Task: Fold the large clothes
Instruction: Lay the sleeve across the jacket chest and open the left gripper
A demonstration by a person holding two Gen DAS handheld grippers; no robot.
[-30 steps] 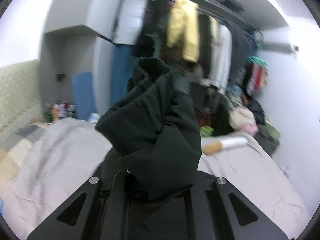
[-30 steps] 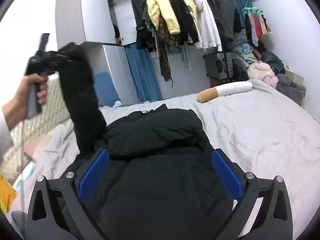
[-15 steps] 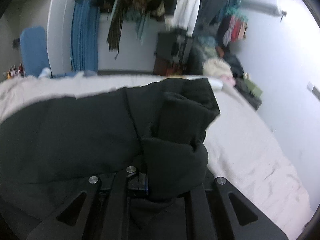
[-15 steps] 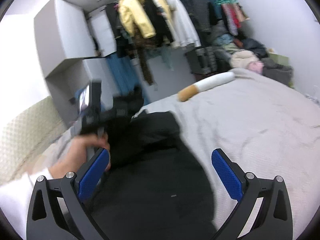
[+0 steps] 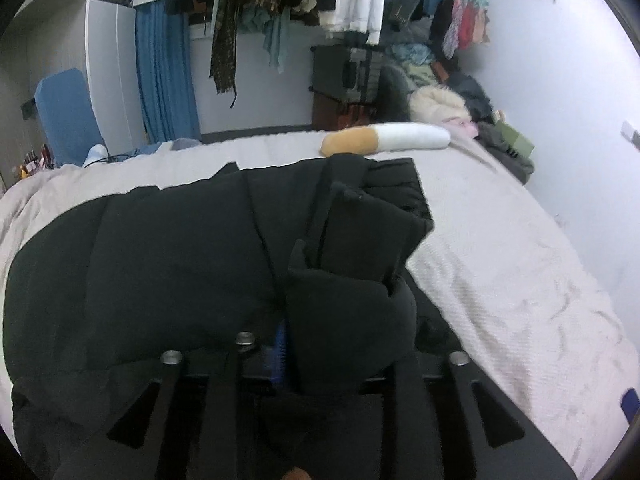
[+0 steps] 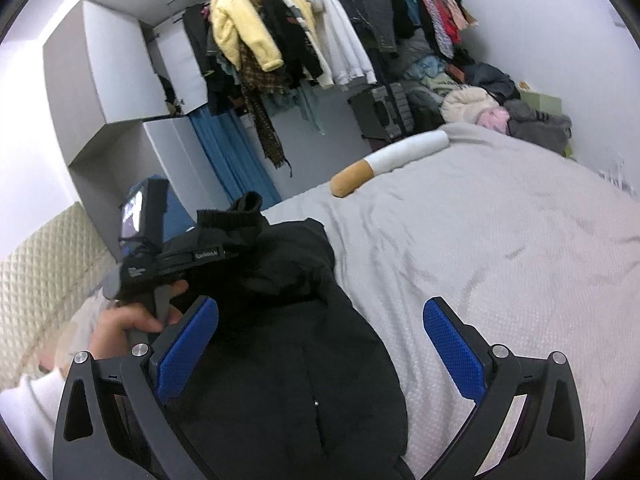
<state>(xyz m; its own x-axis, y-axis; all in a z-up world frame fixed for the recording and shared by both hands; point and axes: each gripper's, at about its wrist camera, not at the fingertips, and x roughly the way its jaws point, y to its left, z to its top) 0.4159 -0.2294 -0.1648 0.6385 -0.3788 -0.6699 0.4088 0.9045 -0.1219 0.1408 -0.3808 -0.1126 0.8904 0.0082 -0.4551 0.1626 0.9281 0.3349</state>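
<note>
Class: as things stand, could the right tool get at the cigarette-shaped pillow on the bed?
Probably yes: the right tool is open and empty, and only bare bedspread lies between it and the pillow.

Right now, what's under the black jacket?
The black jacket lies on the grey bedspread, which shows all around it. Whatever sits directly beneath is covered; left gripper pinches its sleeve.

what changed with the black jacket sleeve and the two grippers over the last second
The left gripper, shut on the sleeve throughout, has swung it down from high in the air and across the black jacket, so the sleeve now lies over the jacket's body. The right gripper stayed open and empty, hovering over the jacket's near part. The jacket's body and the cigarette-shaped pillow stayed put on the bed.
</note>
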